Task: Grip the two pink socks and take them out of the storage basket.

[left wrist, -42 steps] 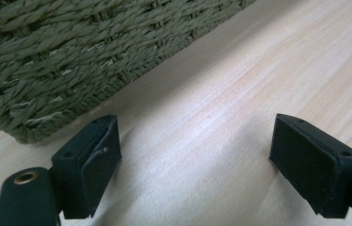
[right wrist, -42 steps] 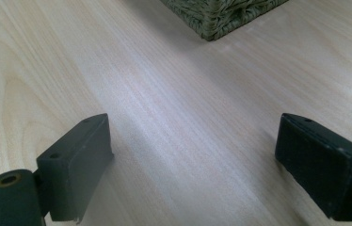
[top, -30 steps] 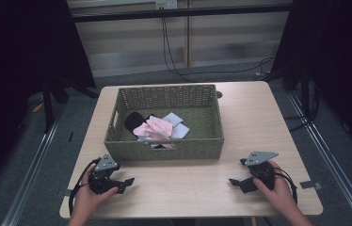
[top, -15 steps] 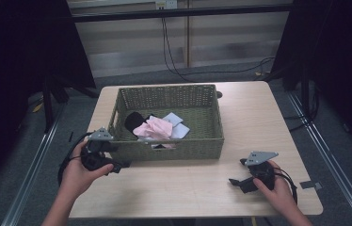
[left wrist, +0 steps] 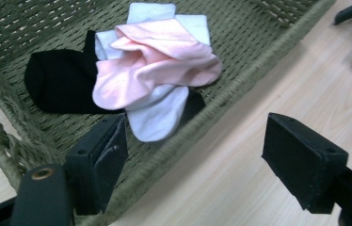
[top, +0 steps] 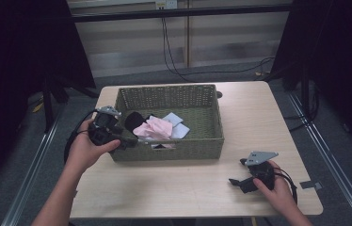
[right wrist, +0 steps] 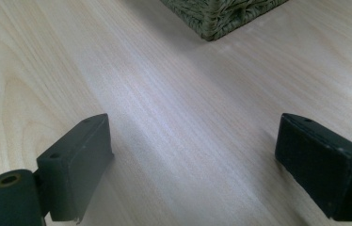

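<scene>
your left hand (top: 85,147) holds the left gripper (top: 134,140) raised, its tips pointing toward your right, and its jaws stand wide apart with nothing between them. your right hand (top: 274,188) holds the right gripper (top: 238,178) low, tips pointing toward your left, its jaws also spread wide and empty.

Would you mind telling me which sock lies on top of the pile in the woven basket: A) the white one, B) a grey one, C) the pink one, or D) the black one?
C: the pink sock drapes over the white sock and the black sock inside the basket.
</scene>
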Motion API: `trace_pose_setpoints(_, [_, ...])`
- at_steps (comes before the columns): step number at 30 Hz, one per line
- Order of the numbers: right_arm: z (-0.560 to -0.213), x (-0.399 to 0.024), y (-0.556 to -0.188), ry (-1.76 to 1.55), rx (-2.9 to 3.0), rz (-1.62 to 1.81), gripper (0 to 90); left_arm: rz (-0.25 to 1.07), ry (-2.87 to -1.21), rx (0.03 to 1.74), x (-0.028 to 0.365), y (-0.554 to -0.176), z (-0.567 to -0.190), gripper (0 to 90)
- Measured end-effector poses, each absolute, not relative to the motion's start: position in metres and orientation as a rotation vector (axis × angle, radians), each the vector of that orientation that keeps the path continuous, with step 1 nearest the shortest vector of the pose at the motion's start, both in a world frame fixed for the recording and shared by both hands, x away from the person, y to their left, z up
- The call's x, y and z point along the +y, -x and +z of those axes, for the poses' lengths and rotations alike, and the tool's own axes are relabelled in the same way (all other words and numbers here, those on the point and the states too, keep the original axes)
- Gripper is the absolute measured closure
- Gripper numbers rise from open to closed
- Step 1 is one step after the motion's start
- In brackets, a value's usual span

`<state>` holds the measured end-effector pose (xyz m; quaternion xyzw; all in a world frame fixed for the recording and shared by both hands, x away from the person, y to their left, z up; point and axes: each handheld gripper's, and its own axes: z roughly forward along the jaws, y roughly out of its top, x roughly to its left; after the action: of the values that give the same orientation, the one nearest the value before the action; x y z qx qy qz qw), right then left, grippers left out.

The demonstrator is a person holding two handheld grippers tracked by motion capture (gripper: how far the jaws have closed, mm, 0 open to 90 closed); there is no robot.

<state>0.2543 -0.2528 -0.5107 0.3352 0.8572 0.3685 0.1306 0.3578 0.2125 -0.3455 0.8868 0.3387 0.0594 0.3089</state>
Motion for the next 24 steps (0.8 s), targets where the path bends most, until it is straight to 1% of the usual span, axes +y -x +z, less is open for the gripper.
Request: trace_pose_setpoints(24, [-0.511,-0.253,-0.254,-0.974,2.49,1.071,10.6,0.149,-2.381,0.998,0.184,-0.409,-0.358,22.5])
